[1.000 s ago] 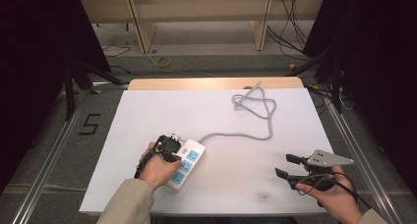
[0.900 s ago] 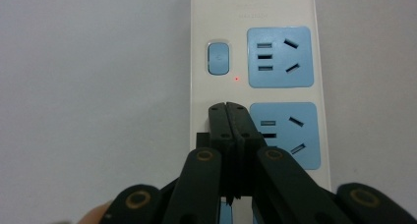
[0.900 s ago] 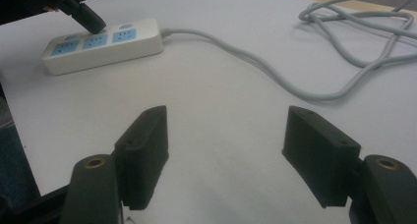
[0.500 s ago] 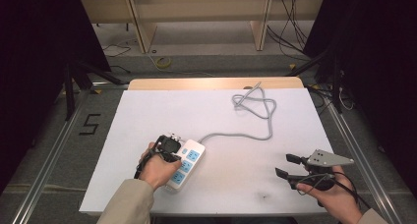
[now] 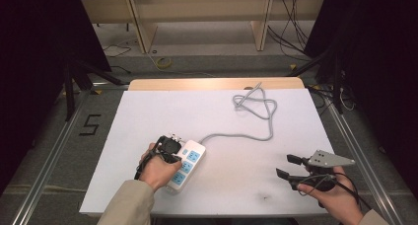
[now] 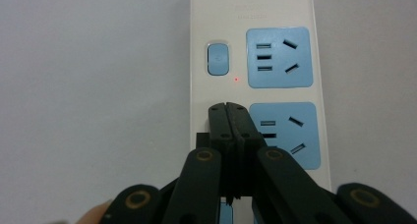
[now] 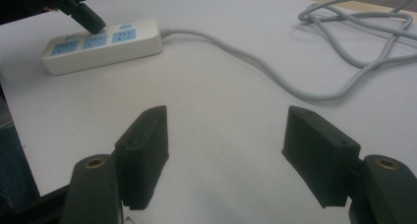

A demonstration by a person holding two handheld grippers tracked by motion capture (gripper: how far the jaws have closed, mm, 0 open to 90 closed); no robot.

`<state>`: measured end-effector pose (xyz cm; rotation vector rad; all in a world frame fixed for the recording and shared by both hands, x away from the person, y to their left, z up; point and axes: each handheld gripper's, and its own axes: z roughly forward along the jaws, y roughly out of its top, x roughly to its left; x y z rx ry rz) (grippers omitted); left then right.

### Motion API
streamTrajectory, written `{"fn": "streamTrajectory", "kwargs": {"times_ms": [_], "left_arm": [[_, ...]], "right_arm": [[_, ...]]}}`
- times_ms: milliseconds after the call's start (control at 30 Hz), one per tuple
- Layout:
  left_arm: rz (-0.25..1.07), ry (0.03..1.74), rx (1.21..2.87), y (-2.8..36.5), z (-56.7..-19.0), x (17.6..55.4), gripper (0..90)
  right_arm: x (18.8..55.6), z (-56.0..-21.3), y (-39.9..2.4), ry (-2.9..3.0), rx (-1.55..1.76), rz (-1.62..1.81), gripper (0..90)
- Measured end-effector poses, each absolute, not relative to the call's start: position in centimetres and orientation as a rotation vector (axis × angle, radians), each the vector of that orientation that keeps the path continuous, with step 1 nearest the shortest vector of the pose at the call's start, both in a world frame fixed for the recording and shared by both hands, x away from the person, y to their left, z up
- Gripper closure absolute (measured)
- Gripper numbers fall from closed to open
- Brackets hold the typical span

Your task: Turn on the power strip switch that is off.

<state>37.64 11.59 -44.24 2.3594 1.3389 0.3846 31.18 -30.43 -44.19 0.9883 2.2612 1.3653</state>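
Power strip point(image 6: 255, 76) under left claw point(image 6: 227, 106); jaws together, tips seemingly touching strip.

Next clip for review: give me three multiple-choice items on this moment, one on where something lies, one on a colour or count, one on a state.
1. Where do the left gripper's closed tips sit?
A. on the power strip, beside its middle socket
B. on the cable loop
C. off the table edge

2. What colour are the socket faces?
A. red
B. light blue
C. black

3. How do the right gripper's jaws stand?
A. shut on the cable
B. shut on nothing
C. open, with bare table between them

Answers: 1 A, the left gripper view shows the tips on the white body. 2 B, blue panels show there. 3 C, the right gripper view shows a wide gap.
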Motion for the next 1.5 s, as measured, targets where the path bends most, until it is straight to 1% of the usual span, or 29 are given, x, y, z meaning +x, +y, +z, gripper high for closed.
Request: {"fn": "streamTrajectory", "kwargs": {"times_ms": [467, 833, 1167, 1200, 1233, 1500], "left_arm": [[0.375, 1.330, 2.363, 11.7, -44.2, 37.7, 90.0], [0.403, 1.316, 2.347, 11.7, -44.1, 37.7, 90.0], [0.444, 1.308, 2.259, 12.2, -43.6, 37.6, 89.6], [0.449, 1.304, 2.253, 12.3, -43.5, 37.6, 89.4], [0.451, 1.302, 2.246, 12.3, -43.5, 37.6, 86.2], [0.492, 1.286, 2.197, 12.5, -43.1, 37.4, 83.5]], "right_arm": [[31.2, -44.2, -30.4, 2.262, 0.988, 1.367, 34.1], [31.2, -44.2, -30.5, 2.261, 0.990, 1.369, 34.1], [31.2, -44.2, -30.5, 2.262, 0.990, 1.369, 34.1], [31.2, -44.2, -30.5, 2.262, 0.989, 1.369, 34.1], [31.2, -44.2, -30.5, 2.261, 0.989, 1.369, 34.1], [31.2, -44.2, -30.5, 2.261, 0.990, 1.370, 34.0]]}}
